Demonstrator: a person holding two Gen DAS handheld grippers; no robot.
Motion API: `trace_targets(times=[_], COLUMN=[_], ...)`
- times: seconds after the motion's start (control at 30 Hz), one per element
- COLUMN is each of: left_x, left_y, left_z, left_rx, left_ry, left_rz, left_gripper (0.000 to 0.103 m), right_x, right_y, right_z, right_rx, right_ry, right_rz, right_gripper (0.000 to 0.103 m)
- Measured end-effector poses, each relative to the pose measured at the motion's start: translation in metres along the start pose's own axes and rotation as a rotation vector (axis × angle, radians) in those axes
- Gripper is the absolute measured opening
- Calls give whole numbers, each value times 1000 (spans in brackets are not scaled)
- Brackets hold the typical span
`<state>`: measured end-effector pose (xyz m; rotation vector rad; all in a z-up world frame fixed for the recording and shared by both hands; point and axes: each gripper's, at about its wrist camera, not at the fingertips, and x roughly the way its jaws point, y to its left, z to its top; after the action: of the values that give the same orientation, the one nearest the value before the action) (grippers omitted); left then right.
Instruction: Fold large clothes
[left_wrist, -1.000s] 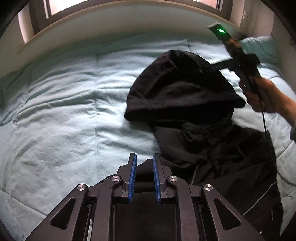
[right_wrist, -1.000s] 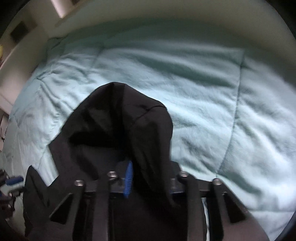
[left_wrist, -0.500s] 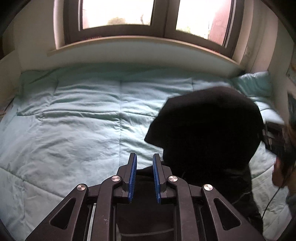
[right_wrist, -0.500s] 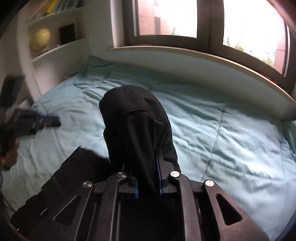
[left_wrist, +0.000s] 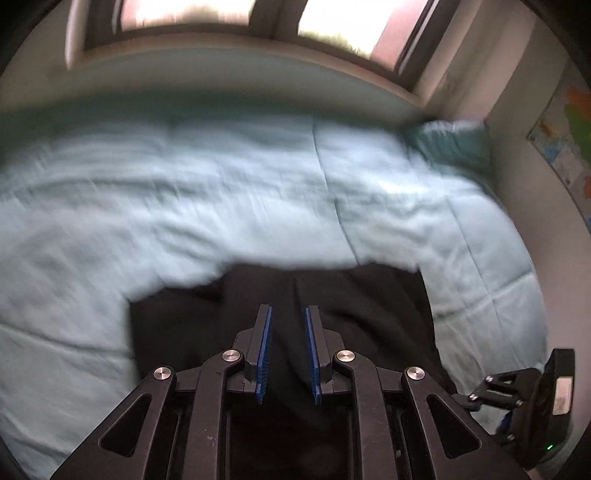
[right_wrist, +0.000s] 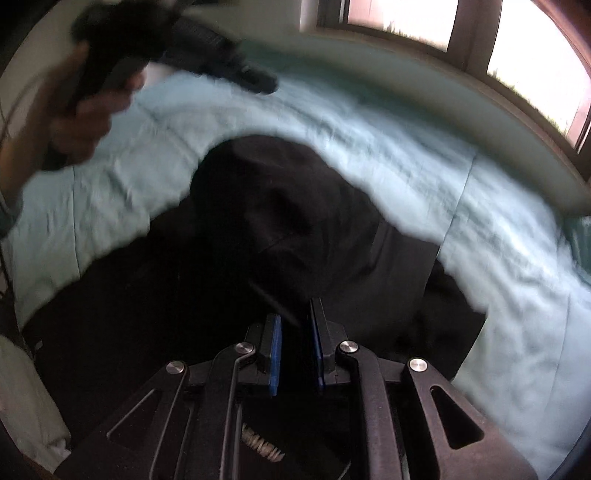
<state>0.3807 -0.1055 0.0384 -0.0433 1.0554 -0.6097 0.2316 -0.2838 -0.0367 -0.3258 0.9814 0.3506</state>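
A black hooded jacket (left_wrist: 332, 295) lies on the light teal quilt (left_wrist: 184, 206). In the right wrist view the jacket (right_wrist: 258, 229) shows its hood folded down over the body. My left gripper (left_wrist: 287, 314) hovers over the jacket, its blue pads a narrow gap apart with nothing between them. My right gripper (right_wrist: 295, 314) is over the jacket too, pads slightly apart and no cloth clearly pinched. The left gripper shows in the right wrist view (right_wrist: 255, 79), held high at upper left. Both views are blurred by motion.
A window (left_wrist: 221, 18) and its sill run along the far side of the bed. A teal pillow (left_wrist: 450, 144) lies at the far right by the wall. A white pillow or sheet (right_wrist: 26, 402) is at the near left.
The hood, held up by my right gripper, now lies folded down over the jacket's body. My right gripper has let go of it. Both grippers have moved, blurring the views.
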Motion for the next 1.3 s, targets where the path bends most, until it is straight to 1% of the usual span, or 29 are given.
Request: trace_targets(times=[0.03,0.1,0.13,0.17,0.23,0.3,0.37,0.4,0.43,0.47,0.5,0.53,0.6,0.67,0.7,0.73,0.77,0.83,0.9,0.93,0.97,1.0,1.07,1.1,1.17,1.27,1.3], left_x=[18,55,74,88,102,99,95,93,93,92,93,94,95,100,103,105,106,97,75,59,49,38,25,22,21,26,30], left_y=[2,10,18,25,33,31,30,31,33,34,34,33,35,32,29,28,30,30,32,34,38,44,55,60,72,76,75], left_z=[-10,-34,-49,-63,-85,-98,-104,-104,-104,-103,-104,-104,-103,-104,-105,-107,-107,-107,-104,-102,-100,-97,-94,-93,-90,-84,-81], left_rx=[-2,-13,-42,-70,-101,-105,-110,-117,-124,-126,-126,-122,-114,-85,-73,-68,-67,-72,-81,-84,-89,-101,-145,-164,-216,-251,-258], left_ry=[46,158,221,261,288,256,236,234,232,232,234,236,235,236,240,251,254,236,188,149,128,109,89,84,81,95,103], left_rz=[1,38,39,37,32,31,29,26,22,17,14,13,15,33,37,33,28,15,-7,-23,-27,-30,-29,-29,-52,-92,-103], left_gripper=[18,18,18,18,18,18,18,18,18,18,18,18,18,17,17,17,17,18,18,18,18,18,19,20,22,23,25], right_x=[4,6,7,5,0,-8,-13,-11,-6,5,14,28,59,94,112,124,126,113,90,76,63,52,40,38,40,47,49], right_y=[-1,-8,-13,-19,-30,-41,-55,-59,-64,-66,-64,-61,-48,-38,-36,-38,-41,-50,-59,-63,-67,-70,-75,-81,-89,-96,-100], right_z=[-8,-20,-26,-31,-35,-32,-21,-14,-8,-1,9,19,27,23,14,4,-1,-4,-6,-9,-13,-17,-26,-30,-38,-47,-47], right_rx=[29,99,130,172,237,302,413,464,507,546,555,556,512,452,436,452,475,529,594,622,647,666,694,711,746,807,814], right_ry=[21,45,54,58,43,17,-36,-52,-54,-47,-38,-18,32,132,182,199,191,172,124,96,69,50,32,31,45,49,51], right_rz=[8,28,35,36,41,49,94,102,102,114,116,98,75,4,-23,-7,16,66,119,134,139,136,123,125,126,157,162], right_gripper=[17,19,25,30,47,49,52,55,58,58,58,58,58,58,58,58,58,58,58,59,60,64,68,68,68,68,68])
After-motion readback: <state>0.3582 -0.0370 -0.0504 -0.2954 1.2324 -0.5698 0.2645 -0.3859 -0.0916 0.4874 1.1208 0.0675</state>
